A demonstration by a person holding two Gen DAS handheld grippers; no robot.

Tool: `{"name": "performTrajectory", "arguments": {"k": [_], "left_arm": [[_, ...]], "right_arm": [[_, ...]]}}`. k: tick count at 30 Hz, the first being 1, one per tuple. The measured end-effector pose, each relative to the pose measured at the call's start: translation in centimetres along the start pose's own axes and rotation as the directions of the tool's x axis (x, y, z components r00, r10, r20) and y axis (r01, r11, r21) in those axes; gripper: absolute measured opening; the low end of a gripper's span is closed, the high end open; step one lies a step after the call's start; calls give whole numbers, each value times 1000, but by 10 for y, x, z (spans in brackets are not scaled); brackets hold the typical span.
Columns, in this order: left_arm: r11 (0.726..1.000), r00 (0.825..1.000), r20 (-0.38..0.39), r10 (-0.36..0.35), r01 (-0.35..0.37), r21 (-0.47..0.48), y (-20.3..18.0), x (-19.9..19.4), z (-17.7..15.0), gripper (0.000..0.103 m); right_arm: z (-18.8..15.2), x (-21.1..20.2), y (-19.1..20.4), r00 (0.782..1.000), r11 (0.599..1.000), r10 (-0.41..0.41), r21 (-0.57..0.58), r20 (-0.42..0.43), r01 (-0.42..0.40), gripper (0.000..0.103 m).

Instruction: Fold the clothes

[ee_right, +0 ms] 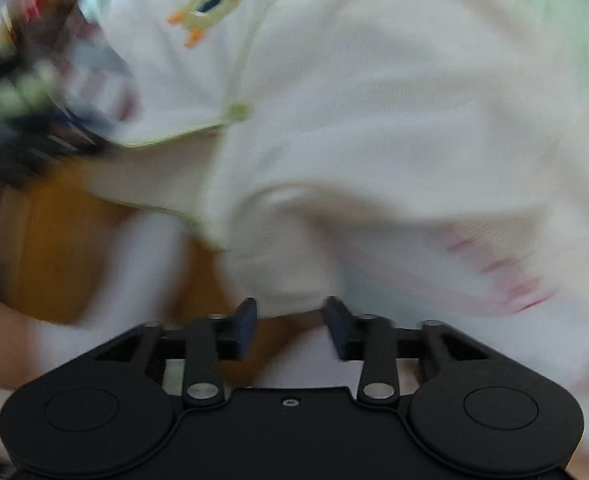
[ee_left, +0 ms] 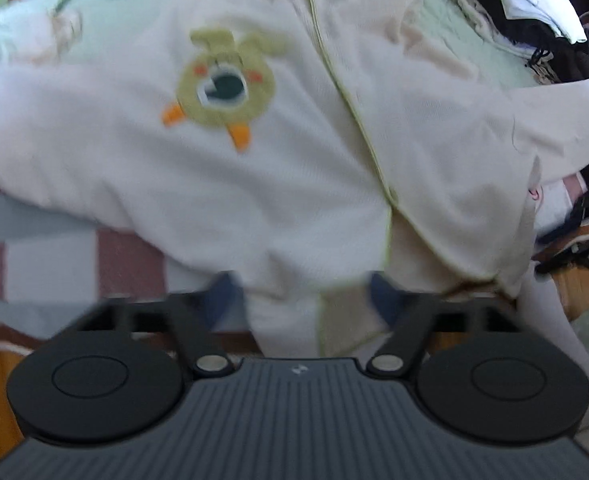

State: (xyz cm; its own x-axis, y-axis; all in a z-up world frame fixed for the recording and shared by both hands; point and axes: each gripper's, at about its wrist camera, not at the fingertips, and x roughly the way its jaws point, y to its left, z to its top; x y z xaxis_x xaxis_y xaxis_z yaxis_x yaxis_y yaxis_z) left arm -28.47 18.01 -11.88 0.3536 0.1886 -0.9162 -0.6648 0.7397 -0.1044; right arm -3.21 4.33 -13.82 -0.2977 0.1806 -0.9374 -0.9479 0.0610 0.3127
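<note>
Both views smeared by motion blur. In the left wrist view, left gripper (ee_left: pixel 300 300) fingertips partly buried under the hem of the cream garment (ee_left: pixel 254 184); grip on cloth not readable. Embroidered patch (ee_left: pixel 224 90) too soft to identify beyond a round green face. Dark pile (ee_left: pixel 554 20) at upper right cut off by the edge, contents unclear. In the right wrist view, right gripper (ee_right: pixel 290 326) pads visible with a gap, cloth hem just above; contact unclear. Dark clutter (ee_right: pixel 18 92) at left streaked beyond recognition. Pink marks (ee_right: pixel 506 276) on white fabric illegible.
</note>
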Motion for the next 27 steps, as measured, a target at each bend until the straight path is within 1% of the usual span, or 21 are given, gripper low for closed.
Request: {"name": "performTrajectory", "arguments": {"k": [1, 2, 3, 4, 5, 7, 8, 9, 10, 11, 12, 13, 15, 16, 18, 19, 20, 21, 23, 25, 27], "left_arm": [[1000, 1000, 14, 22, -22, 6, 1, -3, 6, 82], [999, 999, 28, 44, -44, 12, 2, -6, 11, 82], [998, 998, 40, 58, -59, 14, 3, -9, 18, 82], [998, 997, 50, 56, -57, 4, 4, -11, 25, 82], [998, 996, 68, 61, -61, -5, 4, -13, 33, 82], [998, 990, 121, 65, -66, 3, -1, -16, 48, 82], [997, 986, 149, 72, -75, 14, -5, -16, 55, 82], [996, 982, 172, 79, -85, 25, -10, -16, 62, 83], [994, 980, 179, 90, -99, 42, -14, -12, 70, 85], [991, 980, 173, 100, -114, 72, -18, -7, 79, 91], [985, 981, 155, 117, -135, 111, -20, 1, 88, 93], [973, 980, 123, 158, -176, 150, -22, 9, 98, 93], [944, 968, 80, 239, -251, 216, -24, 21, 117, 93], [935, 964, 86, 250, -263, 239, -23, 23, 128, 93], [935, 967, 127, 219, -245, 257, -19, 21, 150, 93], [934, 966, 161, 201, -239, 267, -18, 19, 160, 93], [927, 957, 221, 188, -248, 283, -21, 16, 167, 93], [924, 949, 263, 176, -252, 288, -24, 16, 175, 93], [944, 953, 252, 168, -229, 237, -22, 26, 191, 93], [961, 957, 243, 160, -207, 184, -20, 37, 208, 93], [974, 961, 233, 150, -184, 131, -18, 48, 225, 93]], "right_arm": [[3, -4, 1, 996, 996, -81, -37, 34, 83, 45], [7, -10, -2, 993, 995, -98, -19, 69, 100, 45], [10, -20, -6, 989, 997, -75, 8, 131, 75, 45], [13, -29, -9, 980, 998, -54, 34, 193, 49, 45], [16, -38, -13, 966, 998, -35, 58, 255, 21, 45], [22, -57, -20, 928, 994, -4, 100, 374, -36, 46], [28, -66, -21, 920, 995, -33, 104, 390, -8, 47], [33, -75, -23, 912, 994, -62, 109, 405, 20, 53], [38, -84, -24, 903, 992, -91, 114, 421, 47, 63], [44, -93, -25, 892, 990, -120, 120, 436, 75, 64], [49, -101, -26, 880, 987, -149, 126, 451, 102, 64], [54, -110, -28, 867, 983, -177, 132, 465, 129, 64], [65, -128, -30, 839, 972, -232, 147, 493, 183, 65], [70, -137, -32, 822, 966, -259, 155, 506, 209, 65], [81, -154, -34, 790, 951, -310, 168, 528, 261, 67], [95, -157, -32, 820, 953, -302, 123, 486, 278, 67], [107, -158, -33, 844, 954, -297, 96, 446, 285, 67], [119, -160, -35, 866, 954, -293, 69, 405, 290, 67], [139, -156, -40, 901, 963, -269, 78, 340, 258, 67], [159, -147, -49, 920, 967, -250, 123, 300, 223, 67], [172, -132, -61, 923, 973, -215, 153, 318, 174, 67]]}}
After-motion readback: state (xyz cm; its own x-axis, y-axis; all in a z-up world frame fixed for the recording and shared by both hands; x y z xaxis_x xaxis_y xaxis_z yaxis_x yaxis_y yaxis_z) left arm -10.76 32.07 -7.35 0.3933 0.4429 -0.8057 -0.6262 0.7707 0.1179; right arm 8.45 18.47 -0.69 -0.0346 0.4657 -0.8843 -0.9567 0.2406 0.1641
